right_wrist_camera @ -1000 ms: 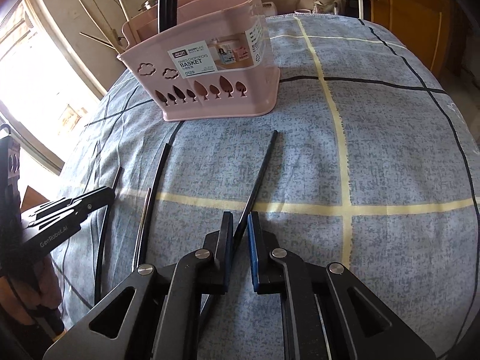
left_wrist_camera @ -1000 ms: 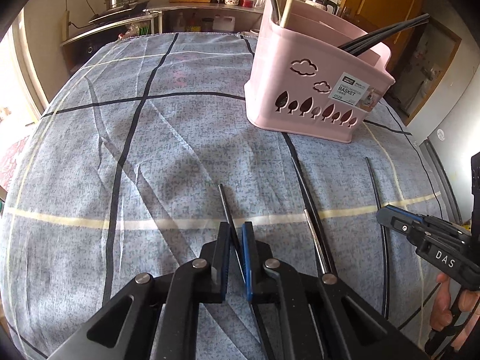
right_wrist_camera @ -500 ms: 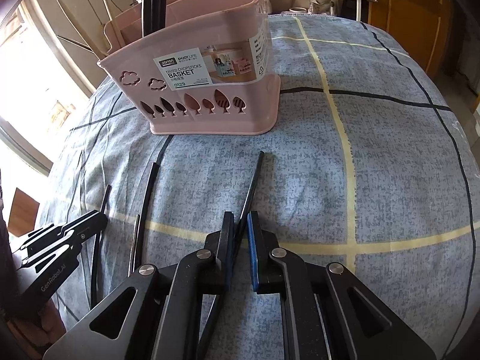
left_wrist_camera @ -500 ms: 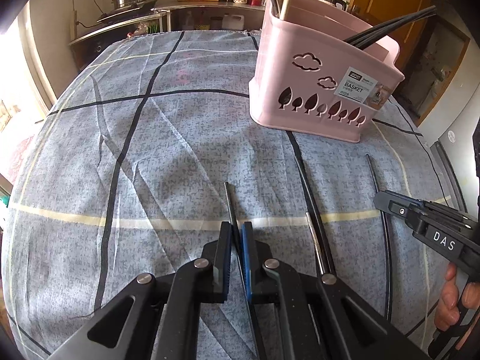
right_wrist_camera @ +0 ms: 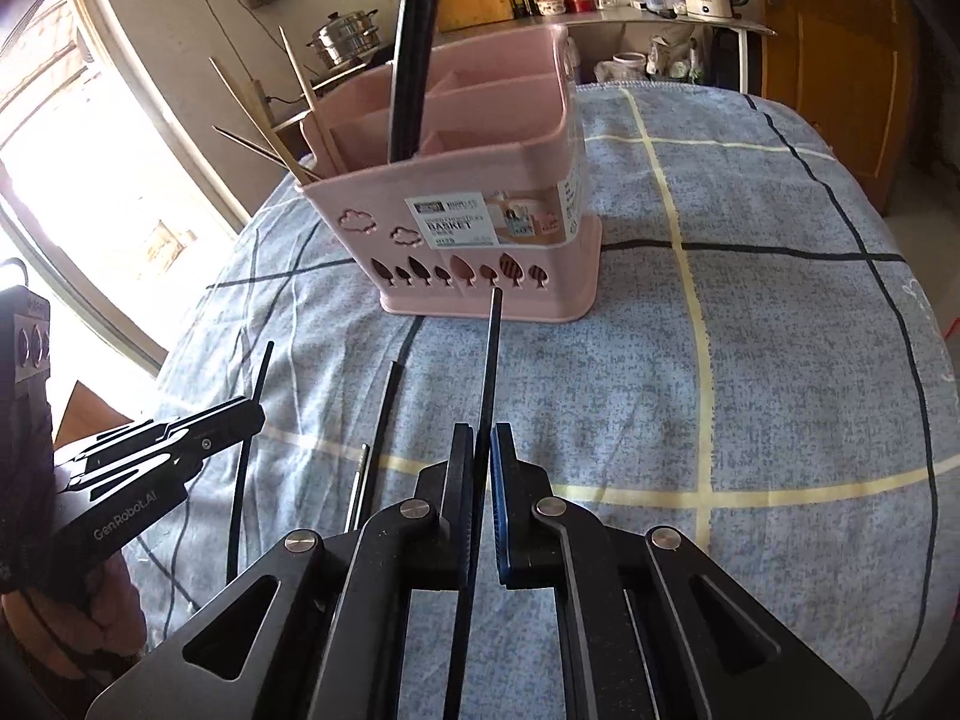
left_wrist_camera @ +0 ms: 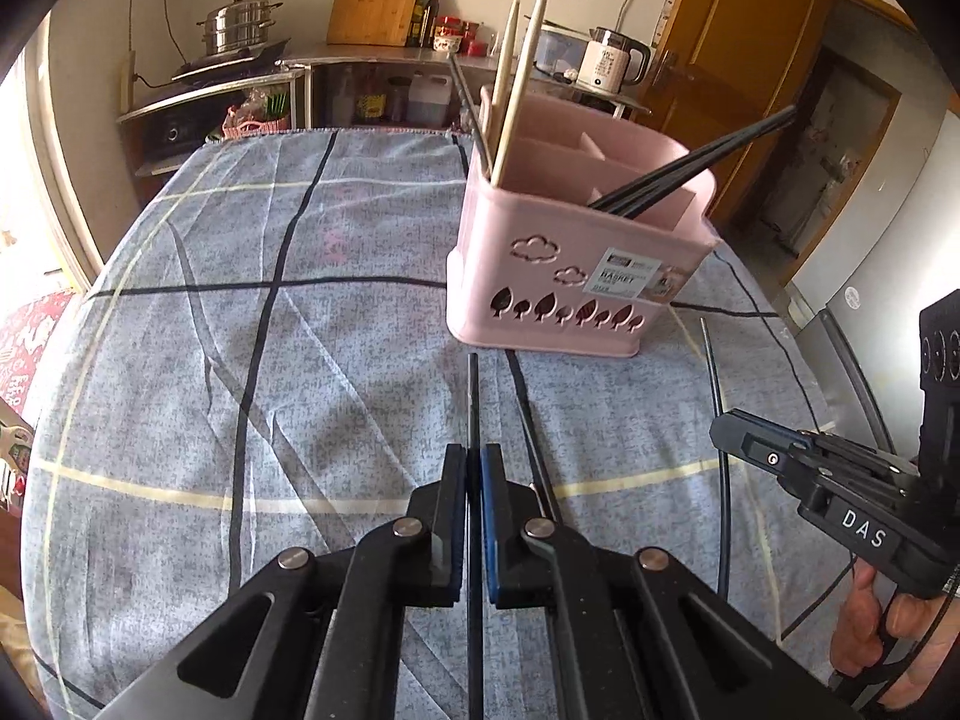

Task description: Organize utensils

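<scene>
Over the checked tablecloth (left_wrist_camera: 180, 360), each hand-held gripper, left (left_wrist_camera: 473, 462) and right (right_wrist_camera: 482, 441), pinches a black chopstick (left_wrist_camera: 473, 396)

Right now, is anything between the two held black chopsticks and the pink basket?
Nothing visible blocks either path. The left gripper is shut on a black chopstick, the right gripper on another; both point at the pink basket over bare cloth. Black chopsticks already standing in one compartment crowd it.
</scene>
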A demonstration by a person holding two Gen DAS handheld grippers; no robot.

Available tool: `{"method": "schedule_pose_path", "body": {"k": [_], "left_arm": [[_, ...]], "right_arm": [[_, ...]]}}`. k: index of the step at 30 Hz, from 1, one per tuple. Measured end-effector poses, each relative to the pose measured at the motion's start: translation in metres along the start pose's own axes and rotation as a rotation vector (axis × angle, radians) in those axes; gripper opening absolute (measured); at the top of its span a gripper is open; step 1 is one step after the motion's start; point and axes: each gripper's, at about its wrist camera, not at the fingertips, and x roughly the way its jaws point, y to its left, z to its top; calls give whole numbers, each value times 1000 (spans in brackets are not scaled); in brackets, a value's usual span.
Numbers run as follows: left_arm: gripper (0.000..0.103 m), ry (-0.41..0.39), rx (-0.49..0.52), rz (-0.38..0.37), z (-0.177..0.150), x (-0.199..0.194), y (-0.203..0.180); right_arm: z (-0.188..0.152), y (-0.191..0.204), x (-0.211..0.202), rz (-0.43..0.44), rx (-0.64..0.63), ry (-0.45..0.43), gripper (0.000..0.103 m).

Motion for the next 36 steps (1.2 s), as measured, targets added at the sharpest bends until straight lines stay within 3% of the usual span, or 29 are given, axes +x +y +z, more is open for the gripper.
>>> {"method": "schedule_pose_path", "body": {"k": [9,16,22,36], "left_arm": [[4,-143,43,-33,25,-64,-16],[4,-213,68,-48,32,-92,-23],[4,-255,85,-52,27,-109,-27],[4,-248,95,-43,12,-121,-30]], "right_arm": [[22,19,-60,44,-30,-156,5],[28,34,-95,54,-70,-250,5],[20,36,-104,60,-78,-262,5],[6,33,-110,55,-77,-251,5]]}}
